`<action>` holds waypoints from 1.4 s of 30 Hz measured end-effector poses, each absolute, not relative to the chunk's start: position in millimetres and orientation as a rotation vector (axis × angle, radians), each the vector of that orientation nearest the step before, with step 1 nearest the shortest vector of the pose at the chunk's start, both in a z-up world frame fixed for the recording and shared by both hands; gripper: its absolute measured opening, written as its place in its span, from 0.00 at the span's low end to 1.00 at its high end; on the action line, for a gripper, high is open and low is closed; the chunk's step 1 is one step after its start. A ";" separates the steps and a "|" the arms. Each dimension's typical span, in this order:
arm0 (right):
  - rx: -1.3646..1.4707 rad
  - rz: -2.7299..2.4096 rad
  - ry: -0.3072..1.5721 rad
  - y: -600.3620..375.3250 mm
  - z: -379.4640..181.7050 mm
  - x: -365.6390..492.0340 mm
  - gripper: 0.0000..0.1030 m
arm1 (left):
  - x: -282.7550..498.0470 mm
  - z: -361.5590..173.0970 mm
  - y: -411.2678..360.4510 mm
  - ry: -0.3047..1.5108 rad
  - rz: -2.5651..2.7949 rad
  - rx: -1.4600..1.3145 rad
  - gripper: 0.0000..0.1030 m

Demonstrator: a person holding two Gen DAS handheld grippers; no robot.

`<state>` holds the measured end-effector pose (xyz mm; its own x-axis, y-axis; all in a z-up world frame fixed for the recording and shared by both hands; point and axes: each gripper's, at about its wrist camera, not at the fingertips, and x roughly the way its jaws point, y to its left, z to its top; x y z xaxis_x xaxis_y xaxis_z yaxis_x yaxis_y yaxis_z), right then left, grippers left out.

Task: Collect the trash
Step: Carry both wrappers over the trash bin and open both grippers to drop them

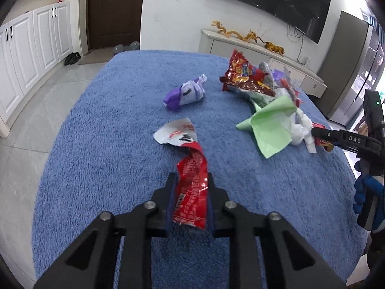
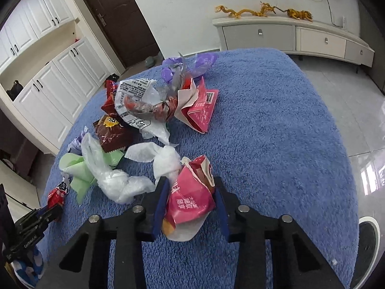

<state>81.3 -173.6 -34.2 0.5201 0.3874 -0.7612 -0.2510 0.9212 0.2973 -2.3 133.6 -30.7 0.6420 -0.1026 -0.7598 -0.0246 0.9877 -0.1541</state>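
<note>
The worktop (image 1: 96, 125) is covered by a shaggy blue cloth (image 2: 276, 125) and carries all the litter; the landmark is the heap of wrappers (image 2: 149, 106) piled toward its far side, made of a white printed bag, dark red snack packets, purple film and a folded pink-red carton; nearer than the heap lie a pale green sheet (image 1: 269, 125) and crumpled white plastic (image 2: 113, 180), touching each other and the heap's near edge; to the left of the heap, well apart, sits a crumpled purple-and-white packet (image 1: 185, 94); nearer than that packet and left of the heap lies a torn red-and-white wrapper (image 1: 190, 180), a long strip reaching toward the camera; the left hand-held gripper (image 1: 190, 180) is clamped on the red end of that strip, its blue-lined pads pressing both sides; on the near side of the heap, just beside the white plastic, a crumpled pink packet (image 2: 190, 200) stands between the fingers of the right hand-held gripper (image 2: 190, 185), which is clamped on it from both sides.
</note>
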 end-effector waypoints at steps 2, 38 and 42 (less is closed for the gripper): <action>0.160 0.381 0.933 -179.2 -30.1 71.3 0.32 | -7.1 -25.2 130.0 0.854 -0.045 -0.137 0.17; 0.448 -0.125 0.798 -500.4 -51.2 -95.9 0.32 | -20.0 59.4 -265.5 0.764 -0.792 0.244 0.13; 0.486 -0.171 0.837 -524.8 -76.7 -93.5 0.34 | -15.7 43.9 -329.8 0.801 -0.873 0.284 0.14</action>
<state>-93.5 -524.8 -76.7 0.6635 0.0430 -0.7469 0.3321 0.8776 0.3456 -15.7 -329.8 43.9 0.3805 -0.5720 -0.7266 0.7728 0.6283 -0.0899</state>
